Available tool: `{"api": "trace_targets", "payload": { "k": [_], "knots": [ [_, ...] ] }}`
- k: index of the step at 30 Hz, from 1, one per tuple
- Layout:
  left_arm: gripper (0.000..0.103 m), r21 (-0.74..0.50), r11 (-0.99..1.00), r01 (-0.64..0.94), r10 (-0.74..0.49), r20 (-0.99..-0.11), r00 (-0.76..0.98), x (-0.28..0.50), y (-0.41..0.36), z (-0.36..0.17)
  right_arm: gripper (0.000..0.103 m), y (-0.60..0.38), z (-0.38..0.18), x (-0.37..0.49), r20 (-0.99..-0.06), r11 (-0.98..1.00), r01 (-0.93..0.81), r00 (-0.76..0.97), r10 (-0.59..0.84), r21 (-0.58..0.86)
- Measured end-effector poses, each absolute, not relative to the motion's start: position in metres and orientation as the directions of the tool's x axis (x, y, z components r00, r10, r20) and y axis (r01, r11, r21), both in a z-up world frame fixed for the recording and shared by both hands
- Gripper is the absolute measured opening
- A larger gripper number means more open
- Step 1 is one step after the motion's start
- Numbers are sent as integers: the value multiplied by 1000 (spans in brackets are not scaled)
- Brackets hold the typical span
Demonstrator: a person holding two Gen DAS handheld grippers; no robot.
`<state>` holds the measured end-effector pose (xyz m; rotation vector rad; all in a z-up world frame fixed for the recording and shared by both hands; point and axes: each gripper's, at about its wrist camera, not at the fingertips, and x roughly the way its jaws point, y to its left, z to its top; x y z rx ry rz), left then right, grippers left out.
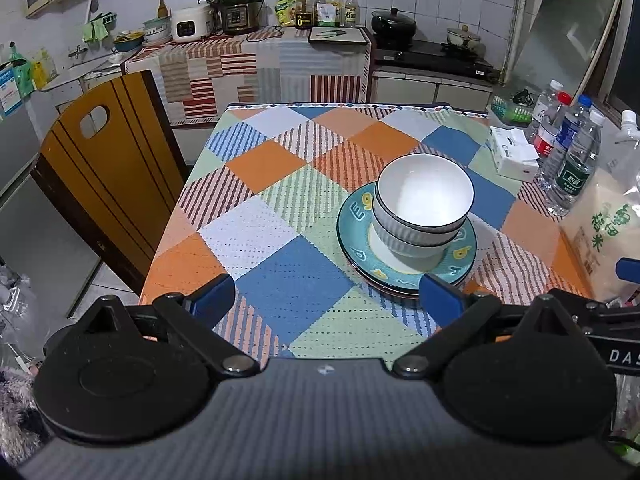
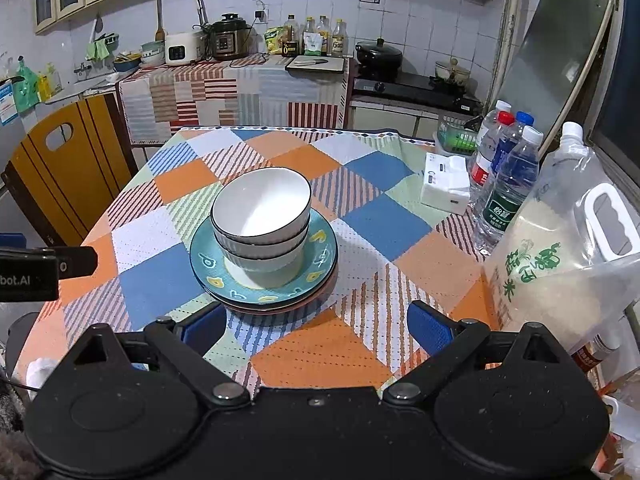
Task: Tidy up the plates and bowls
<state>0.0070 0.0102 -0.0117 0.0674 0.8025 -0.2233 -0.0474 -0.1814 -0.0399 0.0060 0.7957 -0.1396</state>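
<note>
Two white ribbed bowls (image 1: pixel 424 204) (image 2: pixel 262 216) are nested one inside the other on a teal plate (image 1: pixel 356 236) (image 2: pixel 204 258) with yellow marks. That plate lies on top of other plates on the checked tablecloth. My left gripper (image 1: pixel 326 300) hovers open at the near table edge, left of and in front of the stack, its right finger (image 1: pixel 440 298) close to the plates' rim. My right gripper (image 2: pixel 316 328) is open too, just in front of the stack, with nothing between its fingers.
Water bottles (image 2: pixel 508 196), a white tissue box (image 2: pixel 446 184) and a big bag of rice (image 2: pixel 560 252) crowd the table's right side. A wooden chair (image 1: pixel 104 184) stands at the left. The kitchen counter (image 1: pixel 260 60) with cookers and a stove (image 1: pixel 432 56) is behind.
</note>
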Motion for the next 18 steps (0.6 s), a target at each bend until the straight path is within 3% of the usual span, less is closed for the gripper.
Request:
{"api": "trace_targets", "payload": {
  "k": [18],
  "knots": [
    [101, -59, 973, 222, -197, -715, 671, 6, 10, -13, 99, -182, -44, -46, -722, 991, 128, 681, -123, -48]
  ]
}}
